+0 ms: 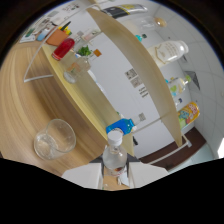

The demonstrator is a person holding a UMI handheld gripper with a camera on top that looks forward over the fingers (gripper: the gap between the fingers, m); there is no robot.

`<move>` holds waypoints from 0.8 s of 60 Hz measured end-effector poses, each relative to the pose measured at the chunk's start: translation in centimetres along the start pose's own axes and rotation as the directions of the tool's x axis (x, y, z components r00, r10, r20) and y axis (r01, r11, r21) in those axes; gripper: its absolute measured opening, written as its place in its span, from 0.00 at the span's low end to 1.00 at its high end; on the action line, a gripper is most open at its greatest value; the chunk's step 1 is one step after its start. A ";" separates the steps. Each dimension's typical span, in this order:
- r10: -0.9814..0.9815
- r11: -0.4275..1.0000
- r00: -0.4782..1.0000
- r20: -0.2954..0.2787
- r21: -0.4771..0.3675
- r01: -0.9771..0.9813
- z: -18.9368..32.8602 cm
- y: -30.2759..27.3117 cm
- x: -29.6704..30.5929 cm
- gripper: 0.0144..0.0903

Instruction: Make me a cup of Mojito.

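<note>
Clear plastic, white-capped, the bottle (114, 152) stands upright between the white fingers (117, 176), which pinch its lower body from both sides. Just beyond its cap lies something blue (121, 125) at the bench's near edge. An empty glass (53, 138) rests on the wooden bench (30, 100), apart from the bottle. Farther along the bench sit a red-filled container (64, 48) and green leaves (84, 50). Shelves (150, 75) behind hold jars and packets.
</note>
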 end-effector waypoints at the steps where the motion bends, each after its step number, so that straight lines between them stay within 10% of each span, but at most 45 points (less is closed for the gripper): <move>1: -0.042 0.999 0.999 -0.010 0.008 0.042 0.0 -0.2 0.1 0.26; 22: -0.664 0.732 0.722 -0.194 0.029 0.681 0.6 -3.5 0.8 0.26; 48: -0.885 0.409 0.402 -0.236 0.021 0.912 1.2 -5.5 -0.1 0.26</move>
